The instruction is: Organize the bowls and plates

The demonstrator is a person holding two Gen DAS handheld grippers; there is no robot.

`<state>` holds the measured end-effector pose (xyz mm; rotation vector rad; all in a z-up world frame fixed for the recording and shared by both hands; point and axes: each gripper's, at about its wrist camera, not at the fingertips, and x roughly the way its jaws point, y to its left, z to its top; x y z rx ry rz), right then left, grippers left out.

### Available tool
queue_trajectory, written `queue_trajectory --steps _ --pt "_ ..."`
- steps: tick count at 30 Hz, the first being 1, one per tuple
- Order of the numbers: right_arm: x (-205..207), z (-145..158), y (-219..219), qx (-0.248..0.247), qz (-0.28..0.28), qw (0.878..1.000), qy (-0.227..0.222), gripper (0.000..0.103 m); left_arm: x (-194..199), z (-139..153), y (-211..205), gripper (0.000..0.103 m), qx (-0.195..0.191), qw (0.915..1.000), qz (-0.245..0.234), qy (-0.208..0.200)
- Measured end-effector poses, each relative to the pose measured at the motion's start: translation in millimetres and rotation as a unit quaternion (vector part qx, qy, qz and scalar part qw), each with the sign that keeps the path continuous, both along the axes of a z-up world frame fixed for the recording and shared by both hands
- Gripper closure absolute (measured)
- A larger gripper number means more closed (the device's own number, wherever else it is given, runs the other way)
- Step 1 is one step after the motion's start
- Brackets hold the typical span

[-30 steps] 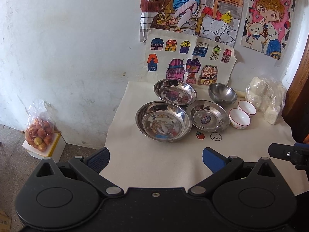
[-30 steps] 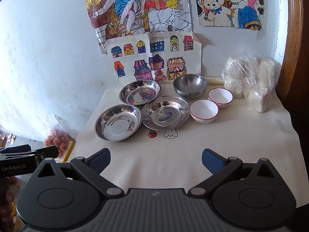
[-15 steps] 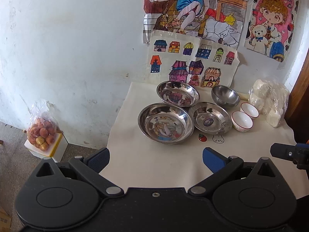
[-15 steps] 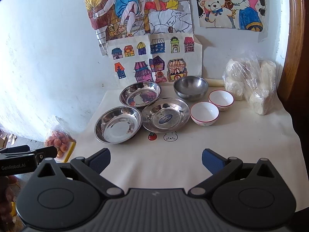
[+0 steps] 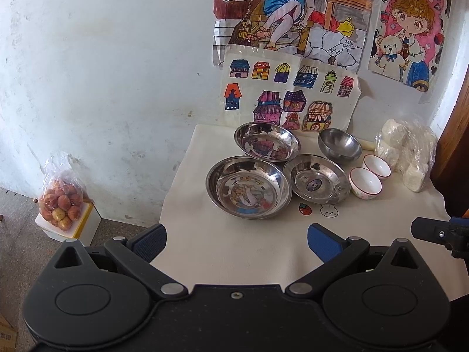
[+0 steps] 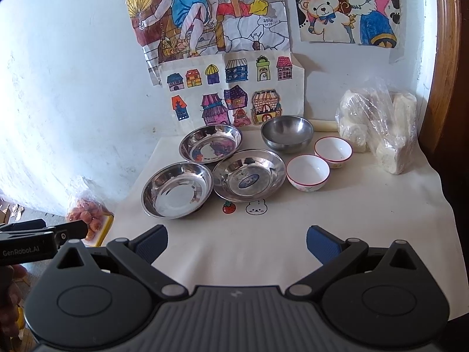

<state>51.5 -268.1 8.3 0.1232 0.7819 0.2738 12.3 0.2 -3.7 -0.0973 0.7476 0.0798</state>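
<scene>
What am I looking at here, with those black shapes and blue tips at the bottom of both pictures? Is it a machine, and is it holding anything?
There is no robot arm. A person carries a two-finger tool in each hand, and each tool has a wide-angle camera looking forward along its fingers. One picture comes from the left hand-held gripper, the other from the right hand-held gripper. The blue tips are finger pads; both pairs stand wide apart and hold nothing.

Ahead is a table under a cream cloth. On it sit three shallow shiny steel plates, one deeper round steel bowl and two small white bowls with red rims. A clear bag of white lumps lies at the right. A bag of reddish fruit sits on the floor. Coloured drawings hang on the wall.
</scene>
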Motion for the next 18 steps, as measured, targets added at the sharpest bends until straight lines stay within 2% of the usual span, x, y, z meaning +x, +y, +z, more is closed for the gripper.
queue_trajectory --steps 18 --pt "-3.6 2.2 -0.9 -0.001 -0.004 1.000 0.000 0.000 0.0 -1.6 -2.1 0.001 0.001 1.0000 -0.001 0.001"
